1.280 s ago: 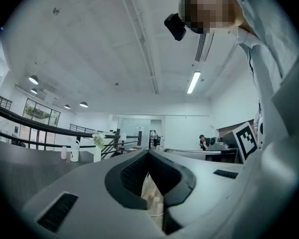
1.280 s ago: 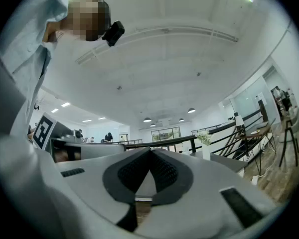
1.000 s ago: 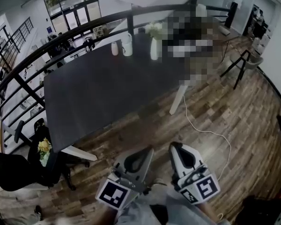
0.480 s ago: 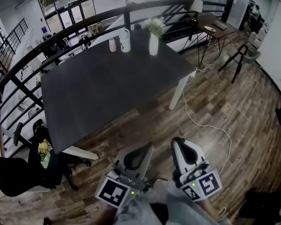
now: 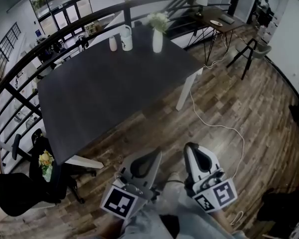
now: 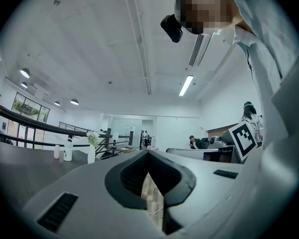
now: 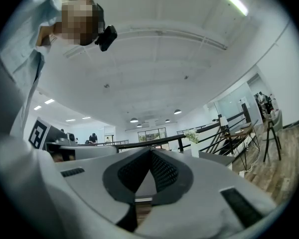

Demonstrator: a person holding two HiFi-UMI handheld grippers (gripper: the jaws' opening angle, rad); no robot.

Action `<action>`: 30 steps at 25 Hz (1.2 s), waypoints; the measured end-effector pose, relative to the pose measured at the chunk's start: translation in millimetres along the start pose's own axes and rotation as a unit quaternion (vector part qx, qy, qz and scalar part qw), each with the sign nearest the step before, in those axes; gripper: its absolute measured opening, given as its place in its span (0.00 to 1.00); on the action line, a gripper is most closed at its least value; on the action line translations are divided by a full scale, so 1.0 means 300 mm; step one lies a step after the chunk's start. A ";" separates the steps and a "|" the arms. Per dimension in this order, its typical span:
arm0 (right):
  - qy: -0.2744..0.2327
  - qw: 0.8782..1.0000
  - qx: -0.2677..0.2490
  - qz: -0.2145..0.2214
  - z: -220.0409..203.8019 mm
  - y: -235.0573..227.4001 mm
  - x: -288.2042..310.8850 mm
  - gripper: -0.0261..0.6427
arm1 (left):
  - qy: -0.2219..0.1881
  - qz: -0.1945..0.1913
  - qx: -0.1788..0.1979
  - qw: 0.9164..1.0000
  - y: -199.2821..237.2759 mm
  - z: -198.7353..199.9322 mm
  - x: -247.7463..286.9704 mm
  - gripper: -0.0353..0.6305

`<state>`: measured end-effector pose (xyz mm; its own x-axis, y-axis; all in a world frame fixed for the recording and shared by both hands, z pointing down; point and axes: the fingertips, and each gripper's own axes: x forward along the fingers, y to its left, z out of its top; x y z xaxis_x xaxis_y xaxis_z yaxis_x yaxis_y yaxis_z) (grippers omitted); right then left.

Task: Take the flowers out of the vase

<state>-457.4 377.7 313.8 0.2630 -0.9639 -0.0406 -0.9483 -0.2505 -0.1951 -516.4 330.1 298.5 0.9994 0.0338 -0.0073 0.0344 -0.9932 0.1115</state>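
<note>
When checked against the pictures from the second before, register only a small shift: left gripper (image 5: 157, 154) and right gripper (image 5: 189, 147) held low at the near edge of the scene as before, side by side above the wood-plank floor (image 5: 229, 98), with the white narrow-necked ceramic vase (image 5: 157, 41) sliding slightly up and left in the head view. Read both sets of jaws as closed tip to tip, clamped on nothing; confirm this in each gripper view. Locate the bunch of pale white-green flowers (image 5: 158, 20) standing upright in the vase at the far edge of the dark grey rectangular table (image 5: 104, 93), to the right of a white lidded bottle (image 5: 125, 38) and a small pale pink bottle (image 5: 113, 44). Treat the task as not begun: flowers seated in the vase, both tools well apart from it, the whole tabletop lying between. Judge the present step as the approach. Expect to need a move round the table toward its far right corner, then opened jaws before any grip on the stems. Avoid a sideways pull on the tall, narrow vase, likely to tip; consider steadying the body with one tool while lifting the stems straight up with the other. Mind the white cable (image 5: 214, 126) trailing across the floor on the right.
</note>
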 end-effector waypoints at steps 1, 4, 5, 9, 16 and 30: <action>0.001 1.000 0.000 -0.003 0.000 -0.008 -0.003 0.04 | 0.000 -0.003 -0.001 1.000 -0.003 -0.001 0.006 0.05; 0.001 1.000 -0.001 -0.009 0.002 -0.036 -0.003 0.04 | 0.000 -0.008 -0.001 1.000 -0.004 -0.002 0.030 0.05; 0.000 1.000 -0.001 -0.010 0.002 -0.045 0.001 0.04 | 0.000 -0.009 0.000 1.000 0.000 -0.003 0.040 0.05; -0.001 1.000 -0.003 -0.009 0.008 -0.102 0.022 0.04 | 0.000 -0.007 0.001 1.000 0.008 -0.012 0.097 0.05; -0.001 1.000 0.004 0.002 0.025 -0.254 0.093 0.04 | 0.007 0.000 0.002 1.000 0.022 -0.021 0.257 0.05; 0.002 0.999 0.009 0.043 0.093 -0.580 0.240 0.04 | -0.001 0.039 0.010 0.999 0.068 0.008 0.604 0.05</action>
<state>-268.5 354.5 317.4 0.1807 -0.9821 -0.0531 -0.9639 -0.1661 -0.2079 -334.6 315.8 296.9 0.9990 -0.0438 -0.0016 -0.0435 -0.9949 0.0910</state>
